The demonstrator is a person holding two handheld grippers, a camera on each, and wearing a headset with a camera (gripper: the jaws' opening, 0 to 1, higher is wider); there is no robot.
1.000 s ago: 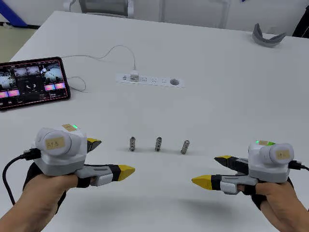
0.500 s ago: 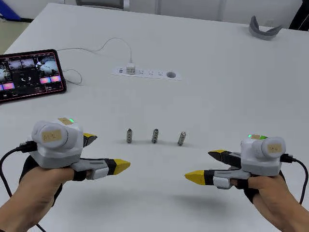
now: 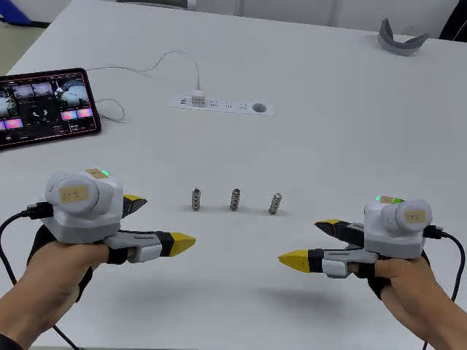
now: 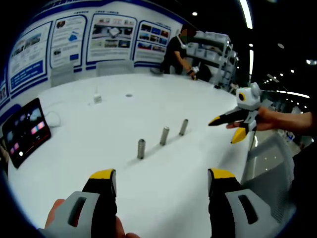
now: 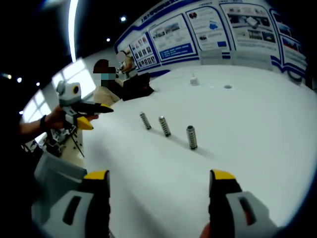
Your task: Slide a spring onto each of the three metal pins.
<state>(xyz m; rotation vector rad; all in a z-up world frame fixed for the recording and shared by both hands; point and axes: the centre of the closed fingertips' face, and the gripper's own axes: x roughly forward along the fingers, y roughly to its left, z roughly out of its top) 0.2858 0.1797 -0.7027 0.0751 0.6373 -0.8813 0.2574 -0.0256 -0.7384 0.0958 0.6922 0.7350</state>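
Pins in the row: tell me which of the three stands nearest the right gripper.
The pin at the right end of the row, which looks largest in the right gripper view. The middle pin and left-end pin stand farther from the right gripper.

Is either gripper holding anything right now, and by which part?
Nothing. The left gripper and right gripper are open and empty; the three pins stand clear of them.

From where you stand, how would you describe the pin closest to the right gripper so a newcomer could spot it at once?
On the white table, on the near side of the power strip, three short pins stand in a row. It is the end pin on the side of the right gripper, the one farthest from the tablet.
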